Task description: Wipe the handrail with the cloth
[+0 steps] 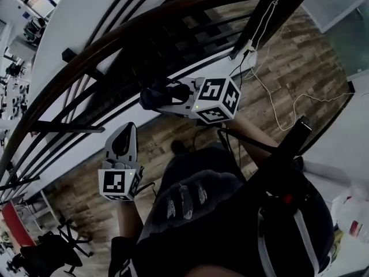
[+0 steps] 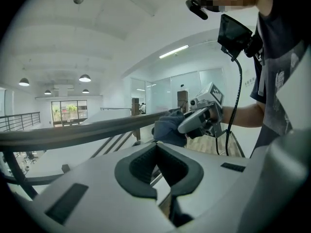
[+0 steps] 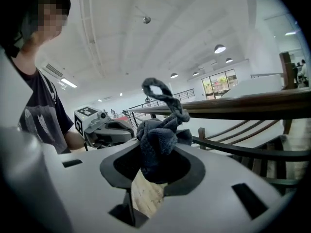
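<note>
Handrail [image 1: 132, 25]: one dark wooden rail. In the head view its long axis sweeps in an arc from lower left to upper right, with slanted dark bars [image 1: 173, 45] beneath it. In my left gripper view the rail [image 2: 73, 132] crosses left to right. In the right gripper view it [image 3: 252, 106] runs nearly level across the right half.

Floor [image 1: 300, 56]: wood planks, with one thin white cable [image 1: 277, 97] trailing over them.

Grippers: two.
- My right gripper [image 1: 167, 100] lies crosswise below the rail, nose pointing left. Its jaws are clamped on the cloth [image 1: 151, 97].
- My left gripper [image 1: 122, 133] sits lower and left, nose pointing up toward the rail. Its jaws are pressed together [image 2: 156, 147] with nothing between them.

Cloth: one, dark blue-grey and bunched. In the right gripper view it [image 3: 158, 130] stands up out of that gripper [image 3: 156, 154], topped by a twisted loop. It is close against the rail, but I cannot confirm contact.

Marker cubes: two, one on each gripper [image 1: 216, 100] [image 1: 118, 183]. Their faces carry black-and-white square patterns. The print on the person's shirt [image 2: 282, 76] is too small to read.
</note>
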The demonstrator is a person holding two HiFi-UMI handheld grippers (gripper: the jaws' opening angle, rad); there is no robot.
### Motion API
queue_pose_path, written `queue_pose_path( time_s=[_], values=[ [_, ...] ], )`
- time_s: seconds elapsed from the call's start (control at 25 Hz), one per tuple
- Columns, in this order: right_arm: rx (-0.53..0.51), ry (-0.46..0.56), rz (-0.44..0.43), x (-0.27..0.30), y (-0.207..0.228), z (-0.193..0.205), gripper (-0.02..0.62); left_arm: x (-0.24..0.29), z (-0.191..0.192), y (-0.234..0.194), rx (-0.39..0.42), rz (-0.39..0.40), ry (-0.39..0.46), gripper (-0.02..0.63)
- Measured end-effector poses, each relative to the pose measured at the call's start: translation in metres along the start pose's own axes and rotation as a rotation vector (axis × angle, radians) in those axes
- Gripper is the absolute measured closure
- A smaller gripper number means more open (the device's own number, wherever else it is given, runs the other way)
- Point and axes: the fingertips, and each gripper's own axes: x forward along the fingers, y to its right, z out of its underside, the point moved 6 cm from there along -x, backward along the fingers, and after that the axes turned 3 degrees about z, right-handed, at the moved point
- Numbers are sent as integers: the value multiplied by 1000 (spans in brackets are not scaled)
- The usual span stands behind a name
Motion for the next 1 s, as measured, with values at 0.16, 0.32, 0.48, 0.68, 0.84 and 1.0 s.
queue_pose_path(
  time_s=[0.16,0.32,0.48,0.68,0.84,1.0],
  values=[
    [11,49,18,-46,-19,15,483,-1,-5,39,-2,5,11,600],
    [44,95,32,-104,-40,43,483,6,-14,99,5,27,15,600],
    [96,134,-9,-144,-70,73,483,5,-15,161,43,65,-3,600],
    [159,153,-79,-156,-106,100,483,-19,-7,207,73,58,-38,600],
    [164,124,-113,-147,-127,106,483,-42,3,210,52,24,-40,600],
    [213,123,-99,-130,-160,113,483,-83,11,203,65,21,-21,600]
  ],
)
